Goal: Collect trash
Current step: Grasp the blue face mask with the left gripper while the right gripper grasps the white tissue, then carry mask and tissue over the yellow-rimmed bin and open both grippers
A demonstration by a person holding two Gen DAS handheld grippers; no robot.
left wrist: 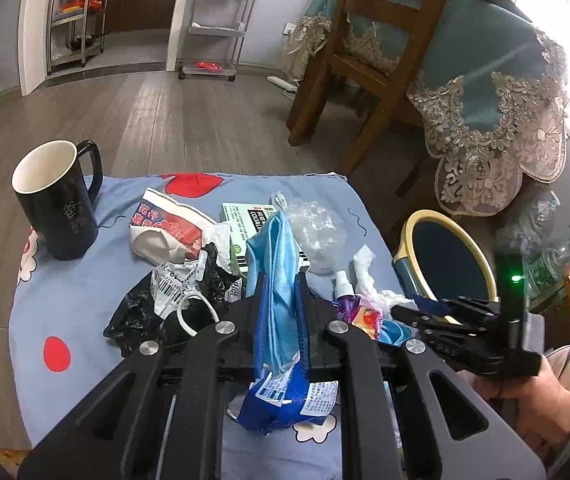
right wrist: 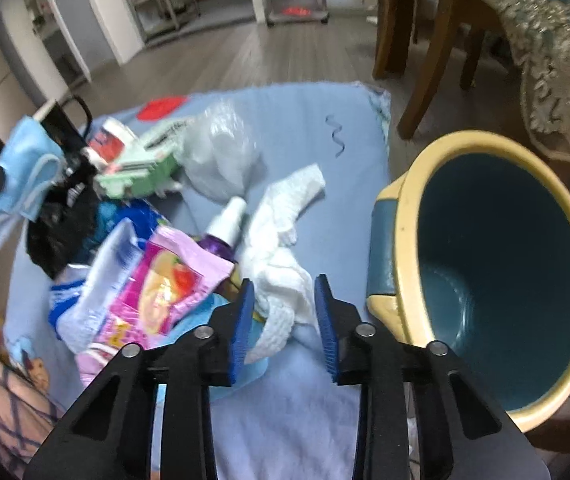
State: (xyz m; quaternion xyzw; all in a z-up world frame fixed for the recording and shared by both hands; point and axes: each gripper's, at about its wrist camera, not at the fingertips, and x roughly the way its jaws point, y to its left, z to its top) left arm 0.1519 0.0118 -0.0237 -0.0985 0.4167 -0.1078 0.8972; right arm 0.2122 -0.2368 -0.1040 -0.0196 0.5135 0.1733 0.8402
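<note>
Trash mostly uncollected: bin [right wrist: 485, 264] looks empty, pile sits on the blue cloth [right wrist: 277, 112] left of it. Left claw [left wrist: 279, 280] clamps a blue face mask [left wrist: 277, 264], lifted above the pile. Right claw [right wrist: 285, 300], pitched down beside the bin, half-open astride white tissue [right wrist: 281, 276], pads not yet pressing.

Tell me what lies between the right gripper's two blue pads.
In the right wrist view, a crumpled white paper towel lies between the right gripper's pads, not yet pinched.

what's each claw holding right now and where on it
The left claw is shut on a light blue face mask, pinched across its folded middle. The right claw straddles crumpled white tissue, its pads not yet pressing.
</note>
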